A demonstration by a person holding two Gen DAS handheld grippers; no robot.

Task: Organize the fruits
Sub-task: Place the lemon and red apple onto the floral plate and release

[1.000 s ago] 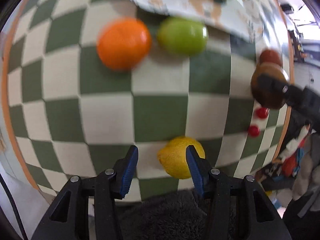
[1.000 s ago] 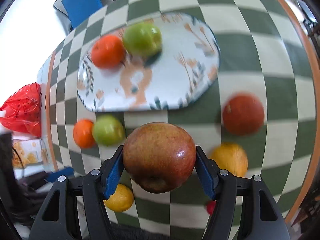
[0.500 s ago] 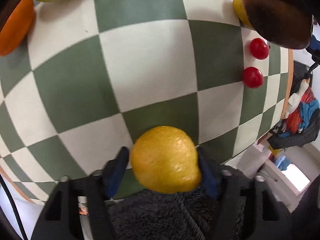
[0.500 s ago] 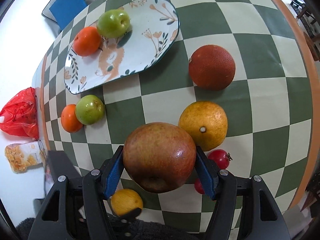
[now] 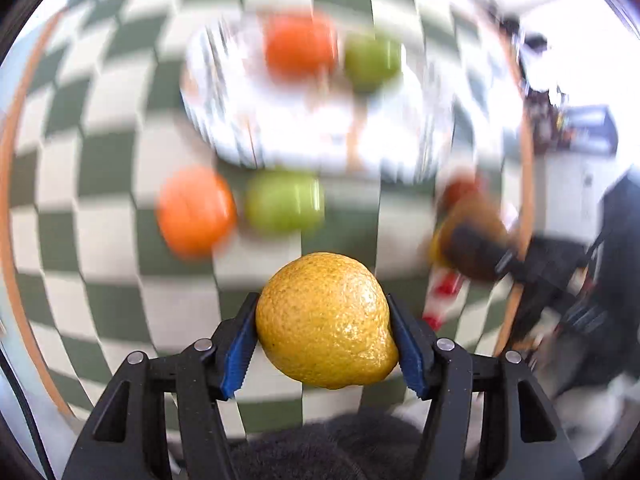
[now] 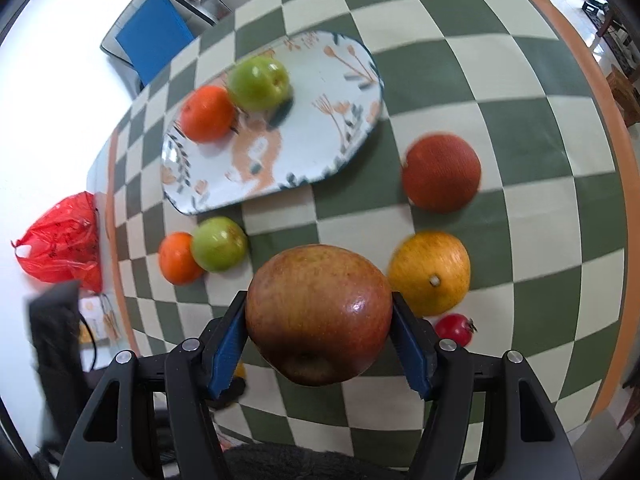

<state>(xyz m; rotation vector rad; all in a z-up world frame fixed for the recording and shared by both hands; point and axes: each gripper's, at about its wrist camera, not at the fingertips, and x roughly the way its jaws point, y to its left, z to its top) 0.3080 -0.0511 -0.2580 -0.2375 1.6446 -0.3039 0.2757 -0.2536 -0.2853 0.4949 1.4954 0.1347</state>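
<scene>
Two green apples point(image 6: 258, 82), two small oranges point(image 6: 206, 114); left gripper point(image 5: 326, 346) now lifts the lemon point(image 5: 326, 320); right gripper point(image 6: 320, 344) still grasps the red apple point(image 6: 318, 312).

Yellow lemon point(image 5: 326, 320), reddish apple point(image 6: 318, 312), green-and-cream checkered tablecloth point(image 6: 520, 80).

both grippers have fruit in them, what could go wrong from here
1. The lemon sits between the left gripper fingers by its rounded sides, so it may slip.
2. The plate already holds a tangerine and green apple; setting down the red apple carelessly could knock them rolling.
</scene>
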